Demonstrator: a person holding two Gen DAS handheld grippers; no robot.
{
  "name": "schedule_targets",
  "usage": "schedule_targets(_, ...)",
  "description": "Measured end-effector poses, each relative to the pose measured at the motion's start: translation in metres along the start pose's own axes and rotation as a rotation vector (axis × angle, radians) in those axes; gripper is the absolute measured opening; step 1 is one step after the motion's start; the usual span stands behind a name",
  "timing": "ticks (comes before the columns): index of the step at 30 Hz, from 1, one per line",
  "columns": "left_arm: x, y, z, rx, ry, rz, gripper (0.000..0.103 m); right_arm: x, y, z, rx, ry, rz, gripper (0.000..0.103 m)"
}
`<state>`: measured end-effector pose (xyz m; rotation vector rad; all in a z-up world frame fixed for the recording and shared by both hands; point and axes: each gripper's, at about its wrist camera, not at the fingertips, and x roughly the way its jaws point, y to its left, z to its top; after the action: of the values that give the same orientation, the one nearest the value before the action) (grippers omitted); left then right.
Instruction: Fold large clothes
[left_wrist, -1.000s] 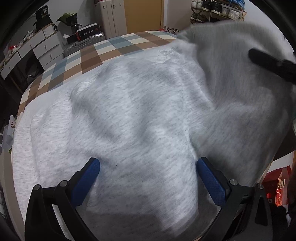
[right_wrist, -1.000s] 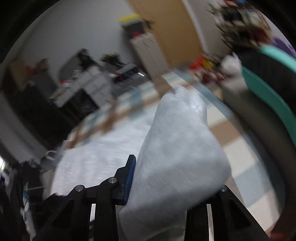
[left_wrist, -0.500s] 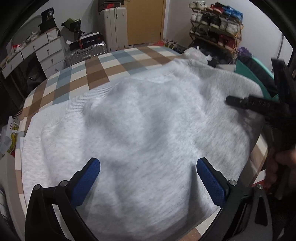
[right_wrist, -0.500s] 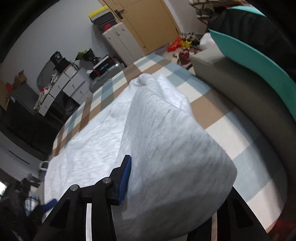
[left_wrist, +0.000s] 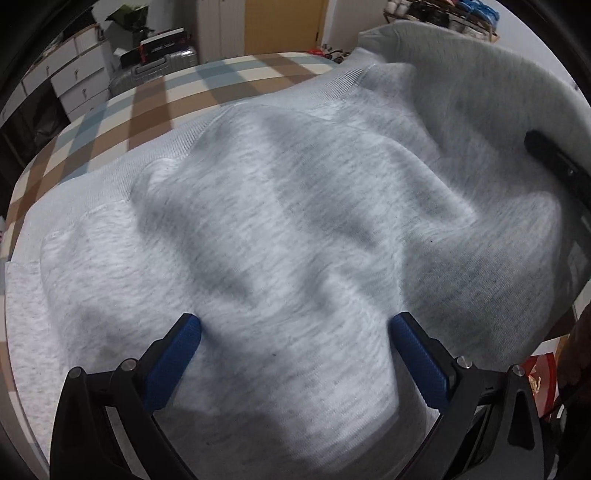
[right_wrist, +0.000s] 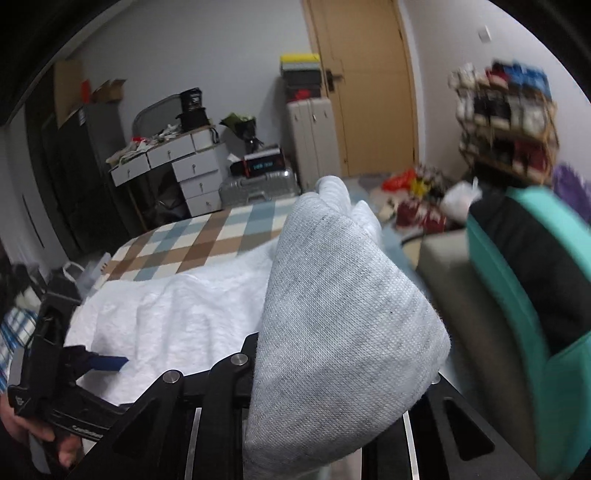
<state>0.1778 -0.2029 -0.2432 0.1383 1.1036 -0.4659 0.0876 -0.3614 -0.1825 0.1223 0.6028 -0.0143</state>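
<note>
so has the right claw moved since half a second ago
Yes. In the right wrist view the right claw, holding the grey sweater, has tipped up: the door sits lower and fuller in view.

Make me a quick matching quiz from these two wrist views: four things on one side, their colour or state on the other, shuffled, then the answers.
Things:
1. sweatshirt
2. bedspread
3. door
4. left gripper

Descriptions:
A. brown, blue and cream checks
B. jaws wide apart over the fabric
C. light heather grey, rumpled
D. plain tan wood, shut

Pairs: 1-C, 2-A, 3-D, 4-B
</note>
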Motion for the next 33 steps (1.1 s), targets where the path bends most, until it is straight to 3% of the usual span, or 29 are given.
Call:
schedule_targets(6, 0.013, -0.04, 0.016, 0.05, -0.029, -0.018, 0.101, -0.006, -0.027, 0.007, -0.05, -0.022, -0.061, 0.02)
schedule_targets(13, 0.014, -0.045, 0.02, 0.049, -0.051, 0.023, 0.102, -0.003, -0.051, -0.002, -0.026, -0.004, -0.074, 0.02)
schedule_targets(16, -0.002, -0.043, 0.015, 0.031, -0.066, 0.02, 0.101, -0.004, -0.049, -0.002, -0.022, -0.008, -0.071, 0.02)
schedule_targets(20, -0.041, -0.033, 0.009, -0.003, -0.177, -0.008, 0.099, -0.006, -0.052, 0.0, -0.027, -0.003, -0.068, 0.02)
schedule_targets(21, -0.046, -0.027, 0.007, -0.002, -0.182, 0.021, 0.099, -0.006, -0.052, 0.0, -0.035, -0.003, -0.069, 0.02)
schedule_targets(23, -0.036, -0.015, 0.003, 0.008, -0.13, 0.126, 0.099, -0.006, -0.053, 0.0, -0.038, -0.002, -0.065, 0.02)
schedule_targets(25, -0.014, -0.001, 0.0, -0.036, -0.052, 0.065, 0.1, -0.008, -0.056, -0.001, -0.029, -0.005, -0.049, 0.02)
schedule_targets(27, -0.007, 0.009, 0.004, -0.109, -0.028, 0.01, 0.099, -0.009, -0.058, 0.001, -0.024, -0.007, -0.032, 0.02)
schedule_targets(30, 0.002, -0.004, 0.013, -0.086, -0.013, 0.007, 0.099, -0.013, -0.057, 0.004, -0.042, -0.014, -0.024, 0.02)
schedule_targets(33, 0.016, -0.026, 0.025, -0.085, -0.015, -0.045, 0.099, -0.024, -0.053, 0.014, -0.089, -0.053, -0.041, 0.02)
